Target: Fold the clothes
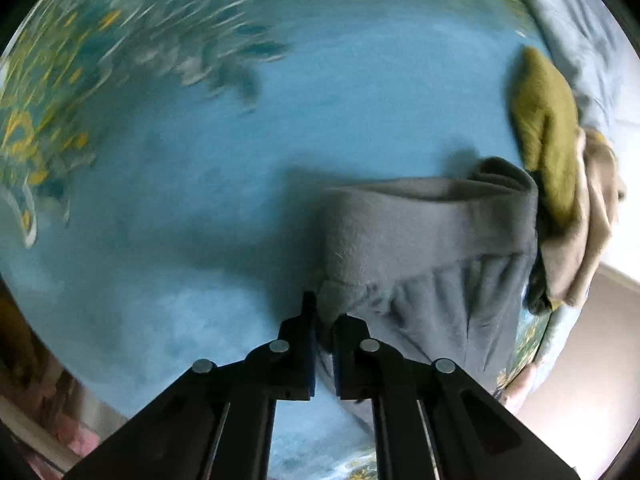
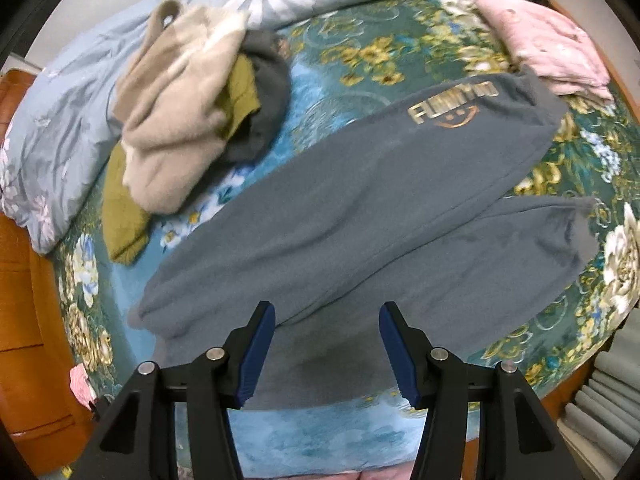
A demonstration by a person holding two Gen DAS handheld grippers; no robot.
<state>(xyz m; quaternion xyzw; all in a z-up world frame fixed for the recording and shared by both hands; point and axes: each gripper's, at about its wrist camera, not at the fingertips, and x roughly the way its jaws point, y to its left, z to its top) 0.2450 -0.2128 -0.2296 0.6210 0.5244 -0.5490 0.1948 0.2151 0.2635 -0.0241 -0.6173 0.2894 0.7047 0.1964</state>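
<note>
Grey sweatpants (image 2: 360, 208) with a gold logo lie spread on the floral bed sheet (image 2: 384, 64), legs running to the right. My right gripper (image 2: 326, 320) is open and empty, hovering over the near part of the pants. My left gripper (image 1: 324, 320) is shut on the grey pants' waistband (image 1: 424, 240), which is lifted and hangs from the jaws above the blue sheet (image 1: 280, 120).
A pile of beige, olive and dark grey clothes (image 2: 188, 92) lies at the back left; it also shows in the left wrist view (image 1: 552, 140). A folded pink garment (image 2: 552, 44) lies back right. A light blue floral duvet (image 2: 64, 120) borders the far side. A wooden bed frame (image 2: 24, 340) is at left.
</note>
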